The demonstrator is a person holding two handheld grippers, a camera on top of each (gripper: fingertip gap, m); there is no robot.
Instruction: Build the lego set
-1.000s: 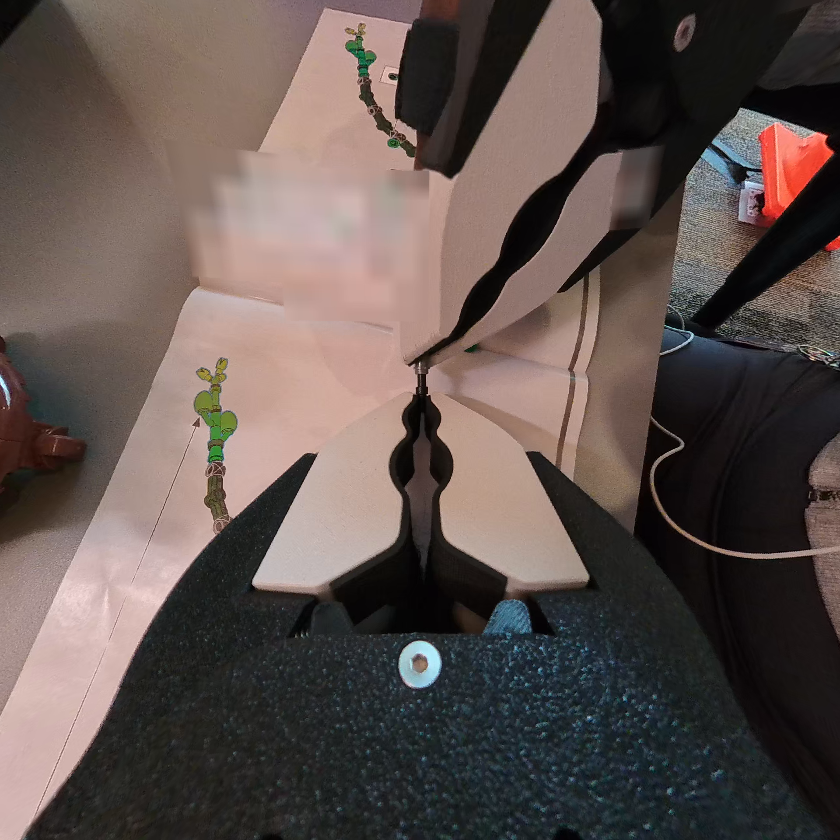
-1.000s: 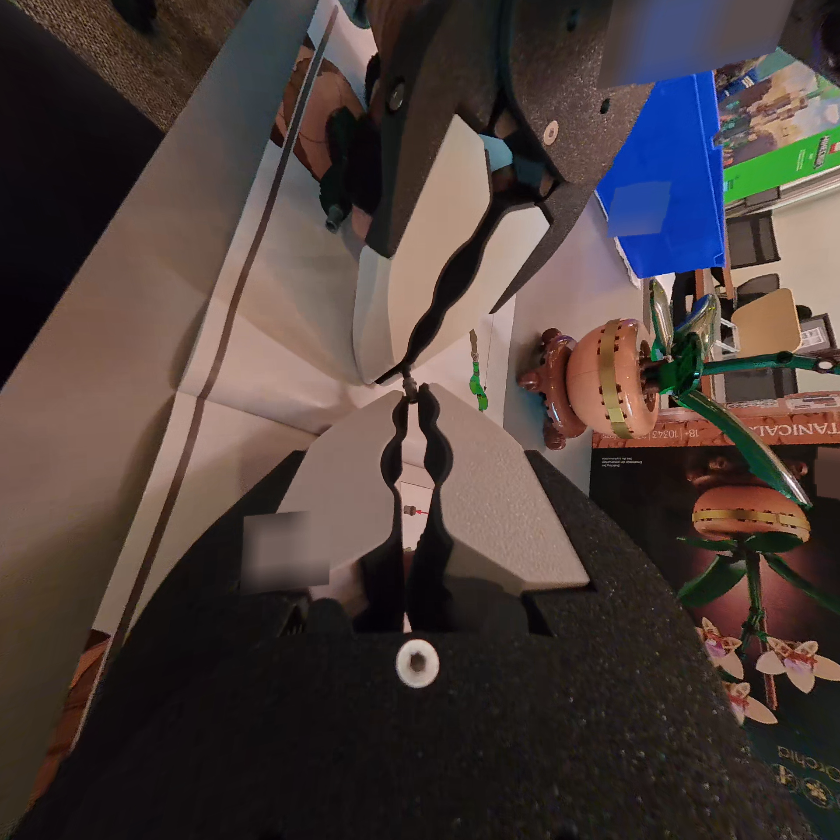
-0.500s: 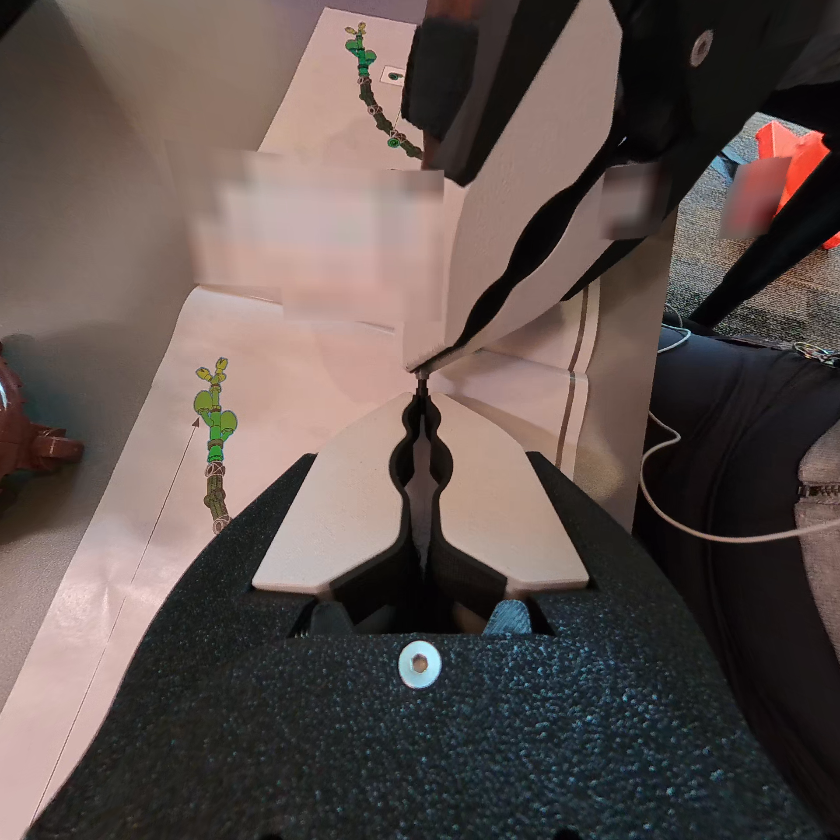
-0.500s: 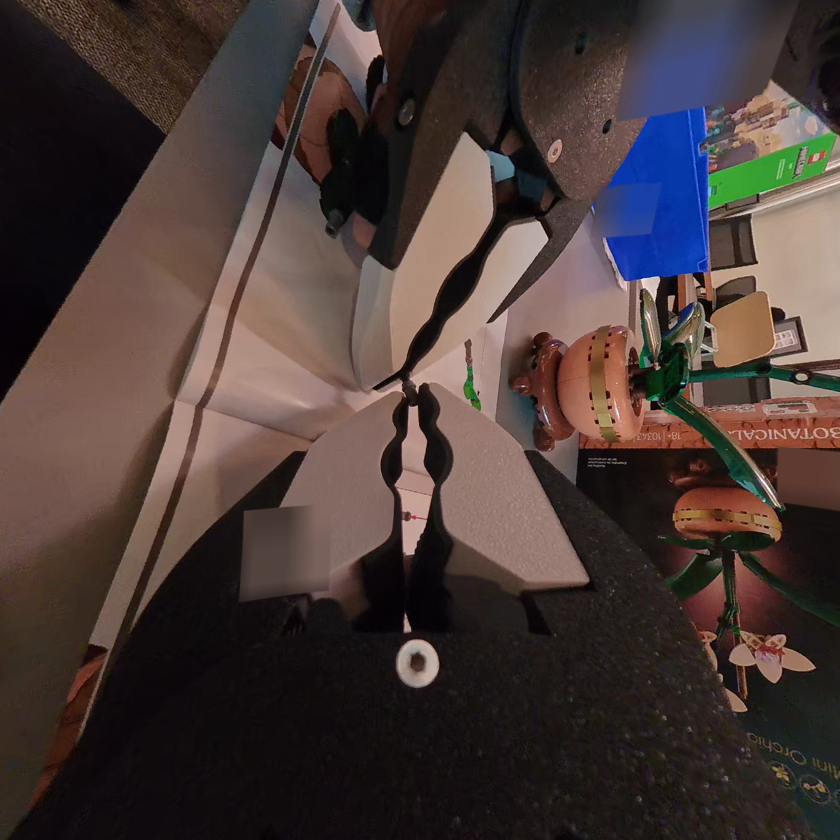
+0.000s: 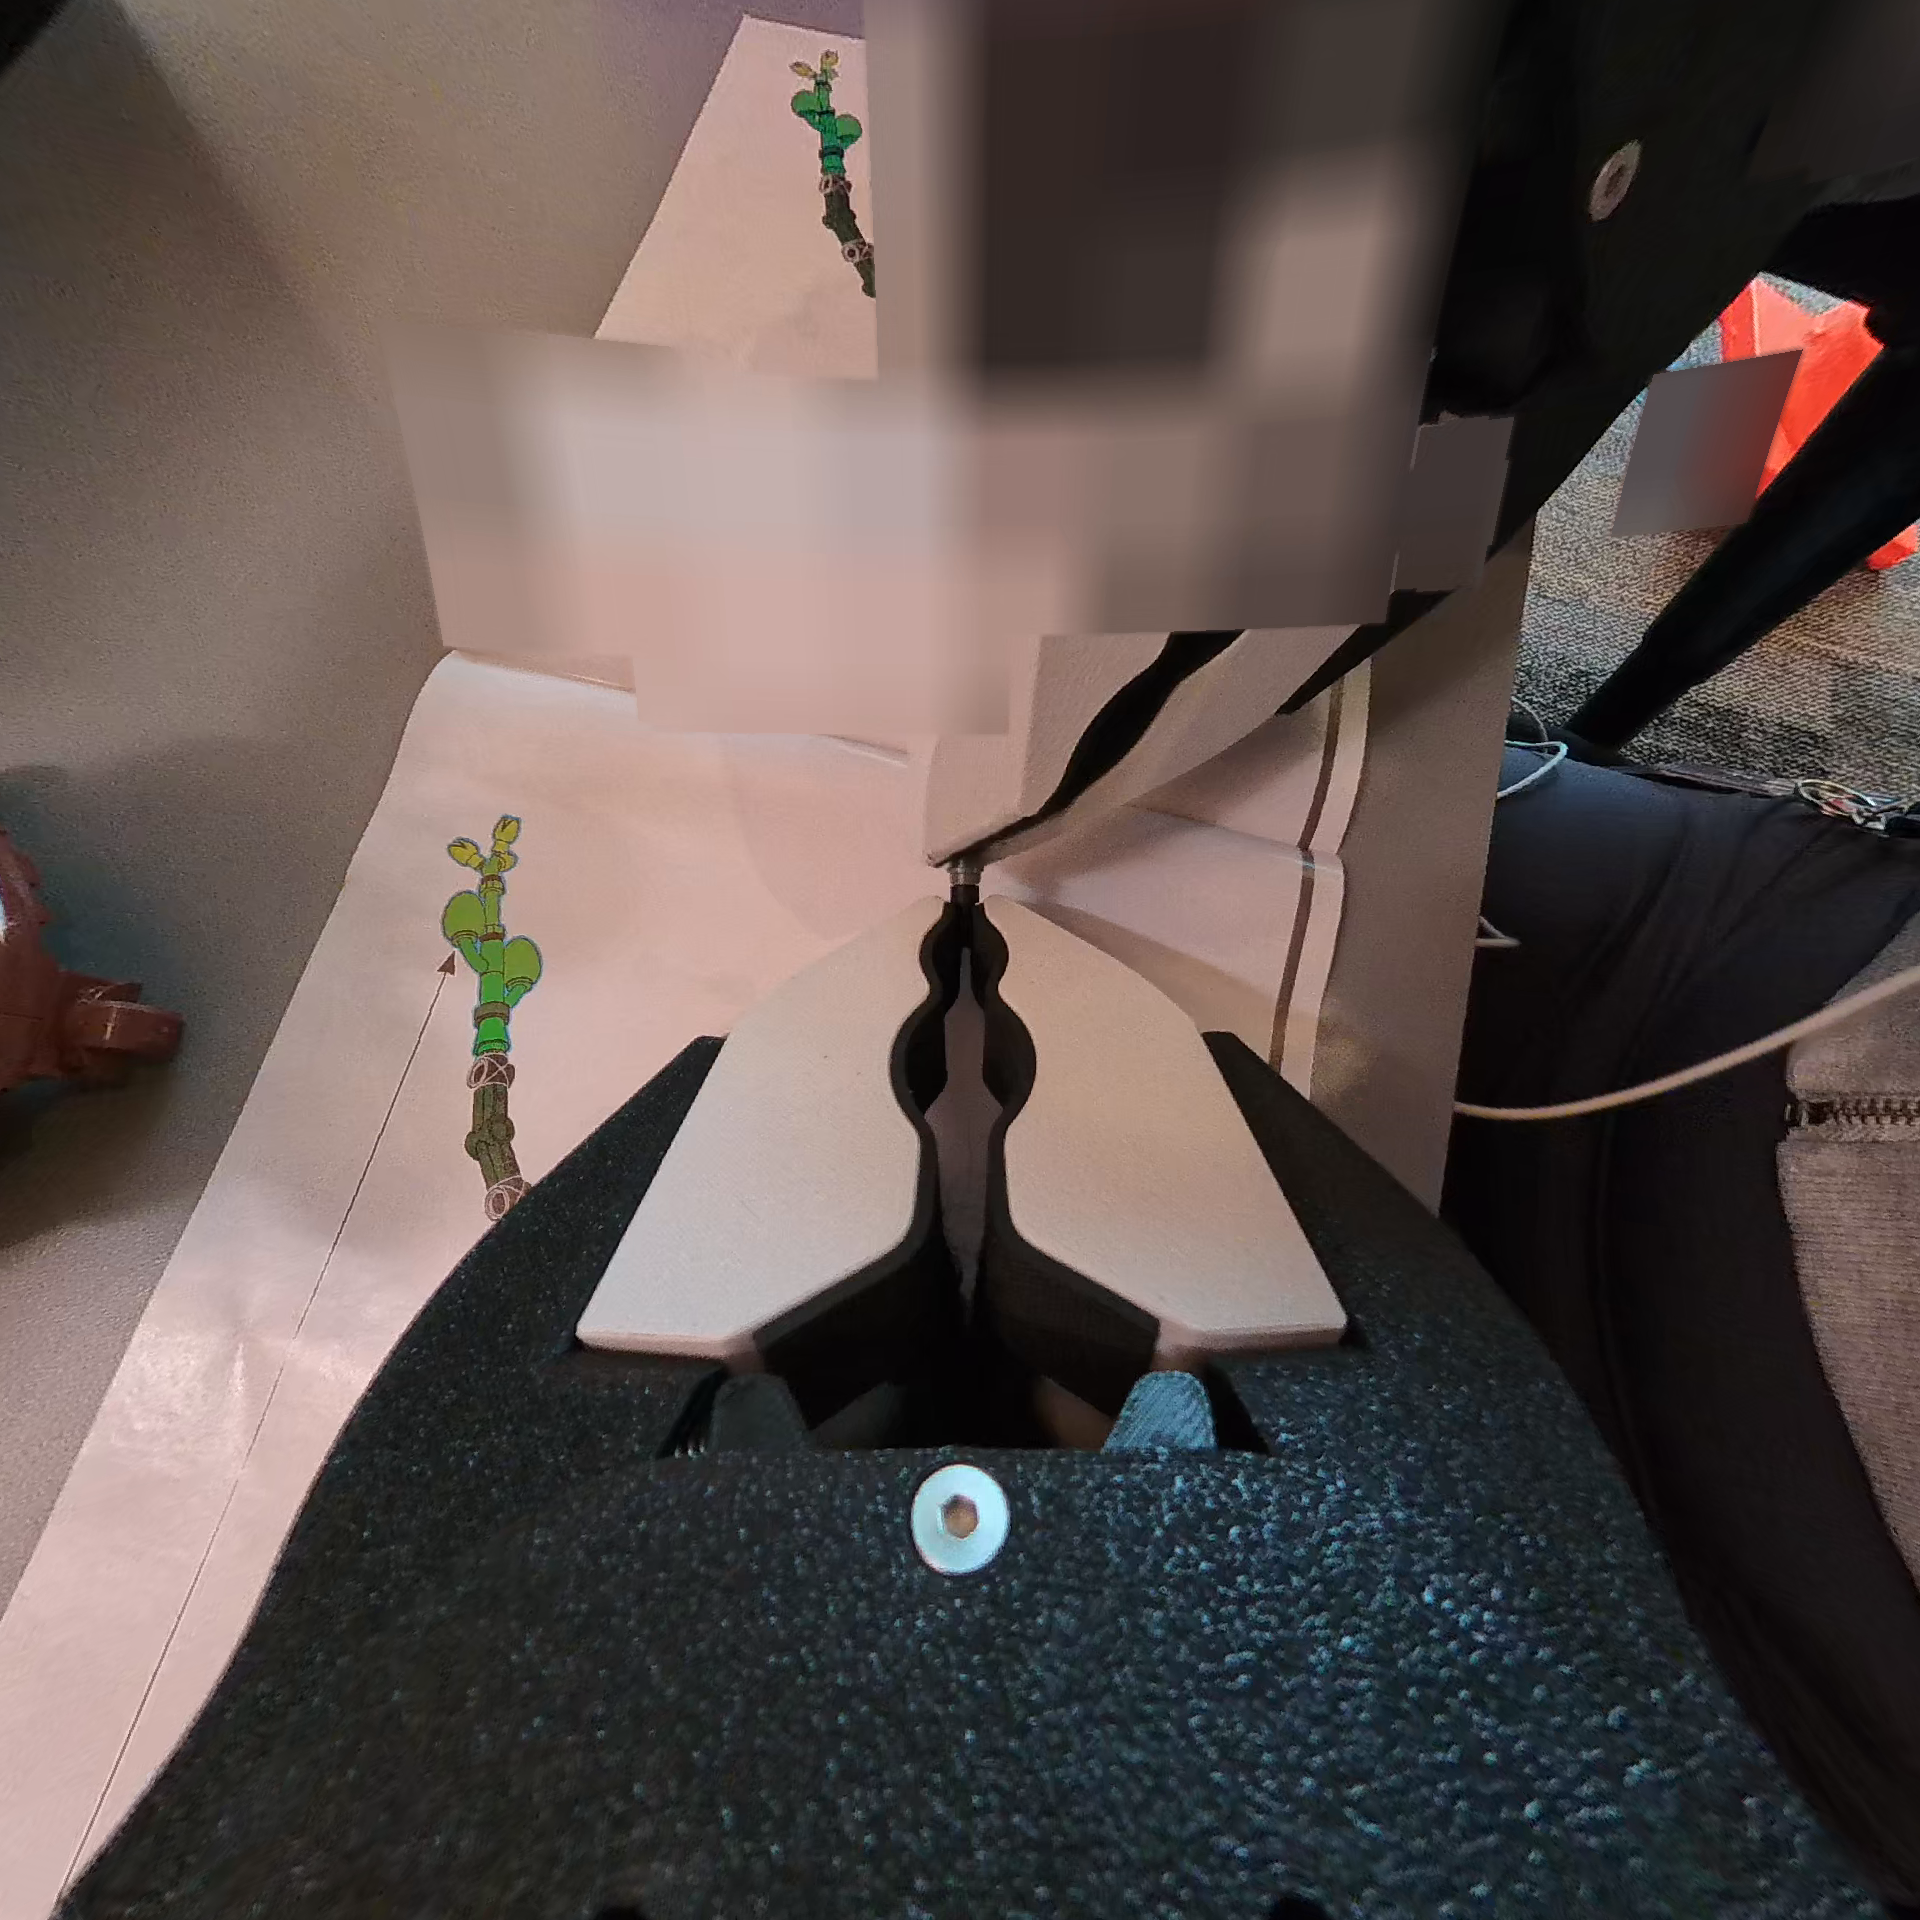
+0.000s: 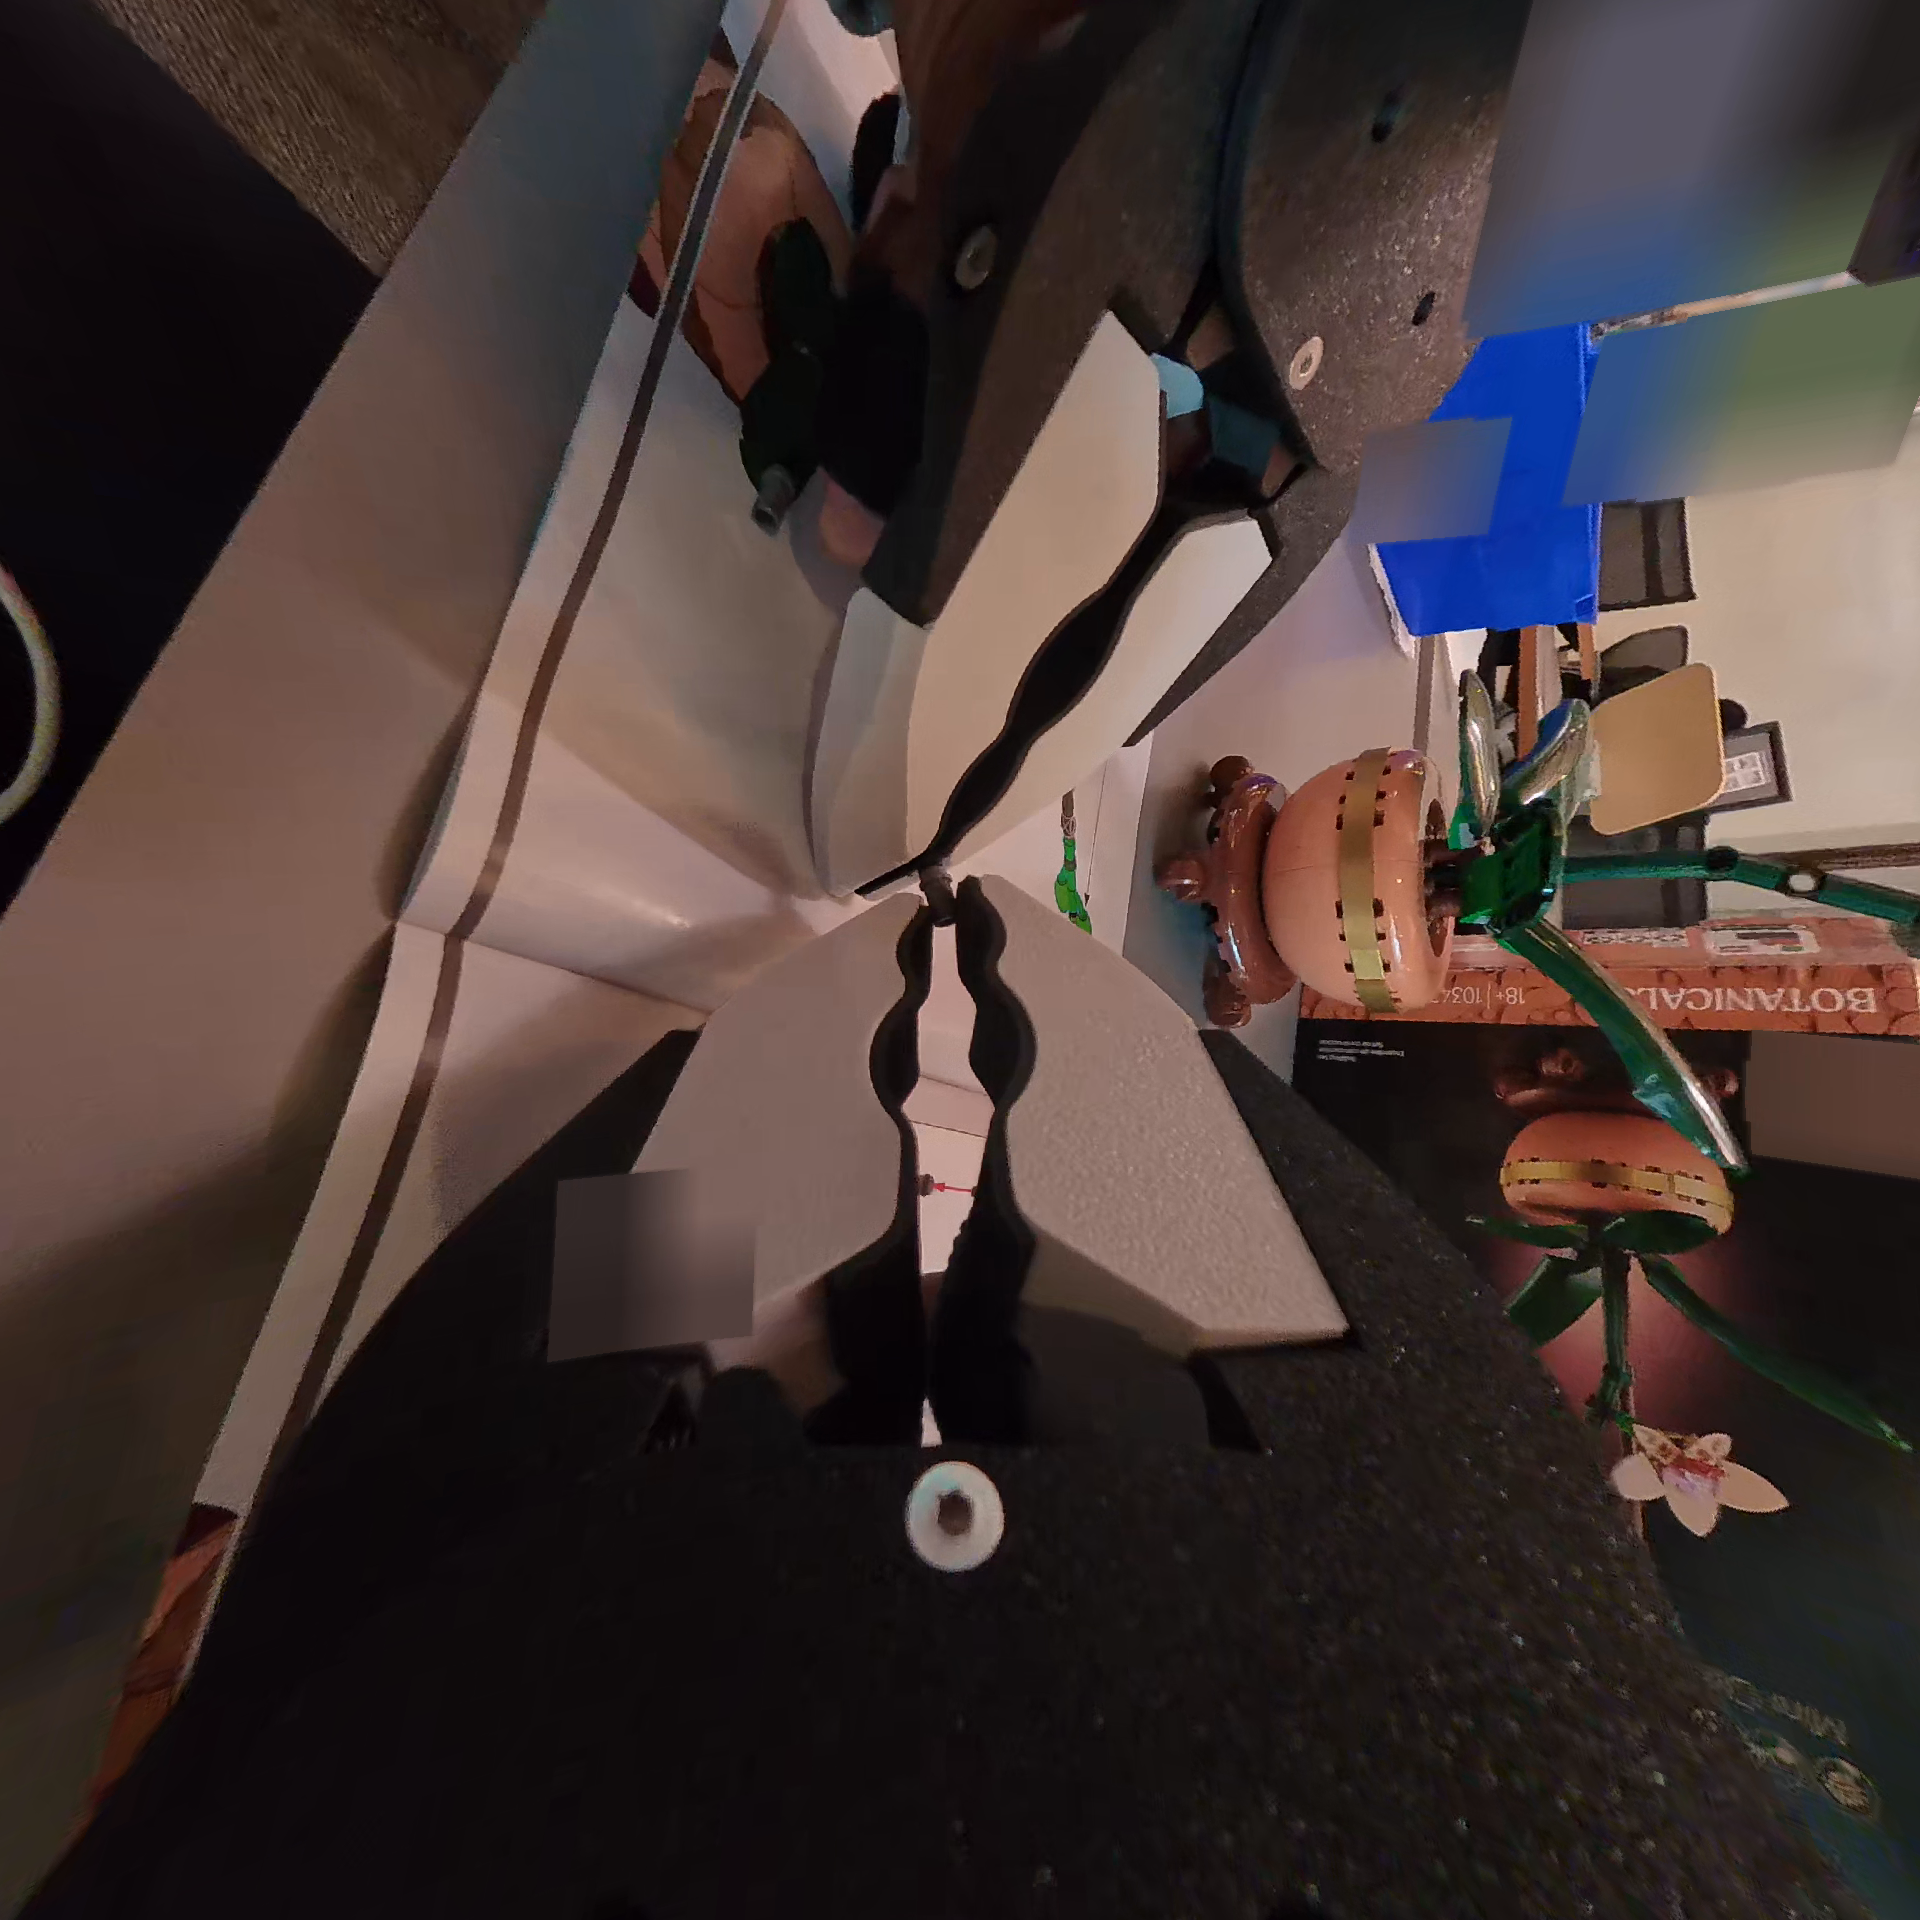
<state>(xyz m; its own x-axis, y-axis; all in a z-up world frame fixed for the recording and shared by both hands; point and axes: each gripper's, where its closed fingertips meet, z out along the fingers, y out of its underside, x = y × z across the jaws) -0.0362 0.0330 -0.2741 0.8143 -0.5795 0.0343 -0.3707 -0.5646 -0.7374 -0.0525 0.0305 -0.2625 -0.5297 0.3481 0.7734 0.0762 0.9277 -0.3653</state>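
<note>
Spread across a pale table, an open instruction booklet (image 5: 665, 935) lies beneath a tiny dark peg (image 5: 964, 891) pinched at one end by the closed left gripper (image 5: 964, 914) and at the other by the nearly closed right gripper (image 6: 940, 902). Both grips are best kept steady and in line. A brick-built flowerpot model (image 6: 1351, 883) stands nearby.

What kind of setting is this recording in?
Probably an office or lab table used for a brick-built flower kit: an open instruction booklet, a built pot with green stems, the kit box, and office chairs behind.
</note>
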